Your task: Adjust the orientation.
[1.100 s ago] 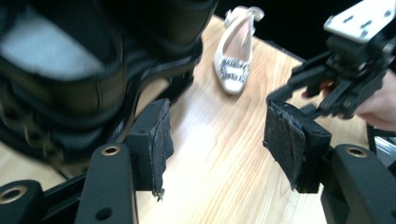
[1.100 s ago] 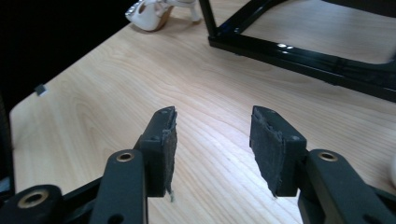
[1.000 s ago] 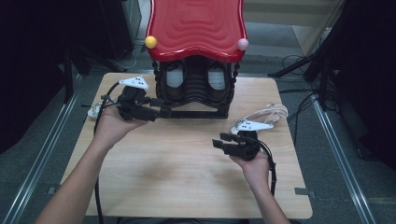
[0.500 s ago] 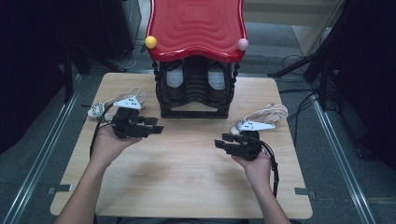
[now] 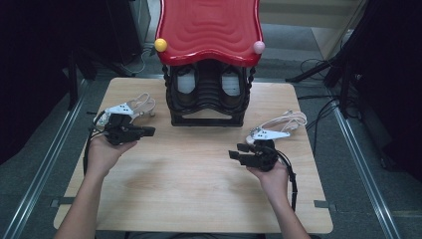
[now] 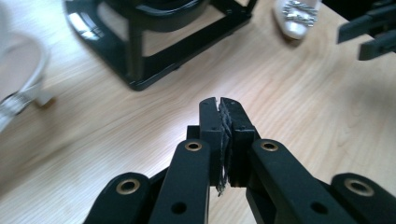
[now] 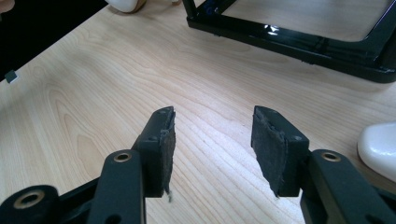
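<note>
My left gripper (image 5: 149, 131) hovers low over the wooden table (image 5: 199, 174), left of a black shoe rack (image 5: 206, 117) with a red wavy top. Its jaws have just been closing and now stand shut (image 6: 219, 103) with nothing between them. A white strappy sandal (image 5: 139, 105) lies just behind it, also seen at the left edge of the left gripper view (image 6: 18, 79). My right gripper (image 5: 236, 151) stands open (image 7: 212, 121) over bare wood. A second white sandal (image 5: 286, 122) lies behind it, and its rounded white end (image 7: 380, 144) shows beside the right jaw.
Two light shoes (image 5: 186, 82) sit inside the rack under the red top (image 5: 209, 30), which carries a yellow ball (image 5: 160, 45) and a pink ball (image 5: 259, 47). Cables run on the floor at the right. The rack's black base frame (image 7: 289, 37) lies ahead of the right gripper.
The left hand has drawn back from the rack toward the left front and sunk lower, and its jaws have gone from open to shut on nothing. The right hand has not moved.
</note>
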Available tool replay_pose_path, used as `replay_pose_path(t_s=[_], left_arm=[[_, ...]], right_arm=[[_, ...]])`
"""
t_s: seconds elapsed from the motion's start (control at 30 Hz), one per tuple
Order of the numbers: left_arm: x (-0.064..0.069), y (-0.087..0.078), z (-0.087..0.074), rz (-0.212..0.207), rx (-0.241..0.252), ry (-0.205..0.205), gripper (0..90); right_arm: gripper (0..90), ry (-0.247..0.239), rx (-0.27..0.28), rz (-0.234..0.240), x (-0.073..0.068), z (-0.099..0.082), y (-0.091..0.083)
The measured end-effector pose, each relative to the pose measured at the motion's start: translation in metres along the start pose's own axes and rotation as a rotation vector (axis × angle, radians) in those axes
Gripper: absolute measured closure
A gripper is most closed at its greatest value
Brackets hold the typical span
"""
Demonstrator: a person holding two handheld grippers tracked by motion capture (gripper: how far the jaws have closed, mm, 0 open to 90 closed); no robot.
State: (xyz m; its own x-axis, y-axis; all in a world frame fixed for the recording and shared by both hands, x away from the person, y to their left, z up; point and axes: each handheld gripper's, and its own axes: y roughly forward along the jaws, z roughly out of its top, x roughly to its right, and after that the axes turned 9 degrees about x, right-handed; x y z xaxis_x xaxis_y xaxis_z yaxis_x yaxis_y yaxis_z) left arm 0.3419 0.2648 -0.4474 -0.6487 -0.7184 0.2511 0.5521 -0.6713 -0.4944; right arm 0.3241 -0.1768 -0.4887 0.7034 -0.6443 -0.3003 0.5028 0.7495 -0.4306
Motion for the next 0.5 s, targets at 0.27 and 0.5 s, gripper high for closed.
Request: replay_pose_path(t_s=[0.27, 0.5], left_arm=[[-0.029, -0.006, 0.000, 0.099, 0.011, -0.063, 89.6], [-0.056, -0.001, 0.014, 0.154, 0.031, -0.100, 89.7]], right_arm=[[50.5, -0.009, 0.002, 0.006, -0.003, -0.005, 0.000], [50.5, 0.001, -0.014, -0.011, -0.004, -0.012, -0.004]])
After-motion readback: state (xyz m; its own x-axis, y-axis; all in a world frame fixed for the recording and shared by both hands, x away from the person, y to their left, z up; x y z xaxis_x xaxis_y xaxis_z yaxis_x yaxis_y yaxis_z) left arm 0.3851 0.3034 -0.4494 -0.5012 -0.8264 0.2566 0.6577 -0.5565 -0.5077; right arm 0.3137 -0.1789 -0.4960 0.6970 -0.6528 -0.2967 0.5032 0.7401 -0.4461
